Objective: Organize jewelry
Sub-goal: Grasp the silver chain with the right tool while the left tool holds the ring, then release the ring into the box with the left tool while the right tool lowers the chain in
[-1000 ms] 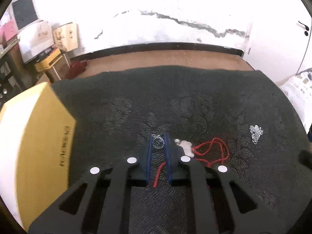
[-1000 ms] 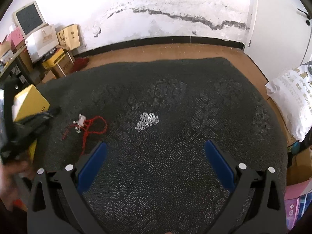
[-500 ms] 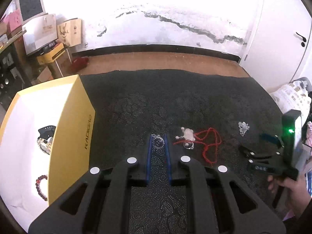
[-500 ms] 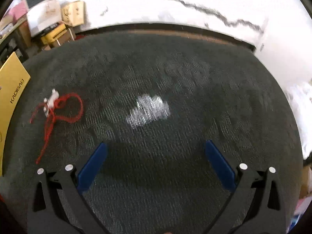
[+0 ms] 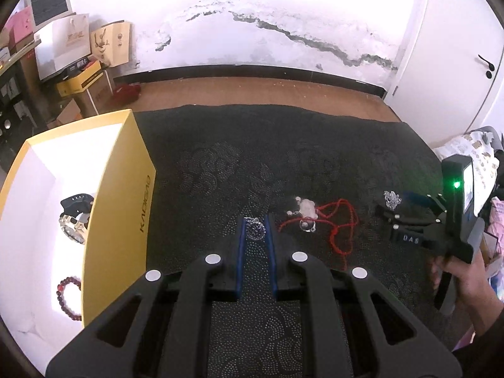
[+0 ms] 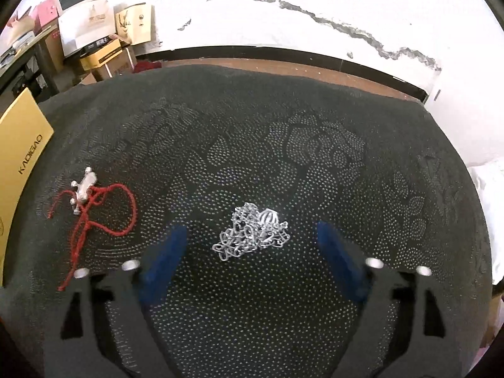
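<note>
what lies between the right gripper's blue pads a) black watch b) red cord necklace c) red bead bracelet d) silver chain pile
d, the tangled silver chain pile sits on the dark mat between the right gripper pads, which do not touch it; the red cord necklace lies off to the left.

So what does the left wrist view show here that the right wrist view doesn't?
Left wrist only: the yellow box's open inside with a watch and a bead bracelet, the left gripper shut on a small round pendant, and the hand holding the right gripper.
Right wrist only: its open jaws straddling the silver chain.
Both: the red cord necklace, the chain, the dark mat.
</note>
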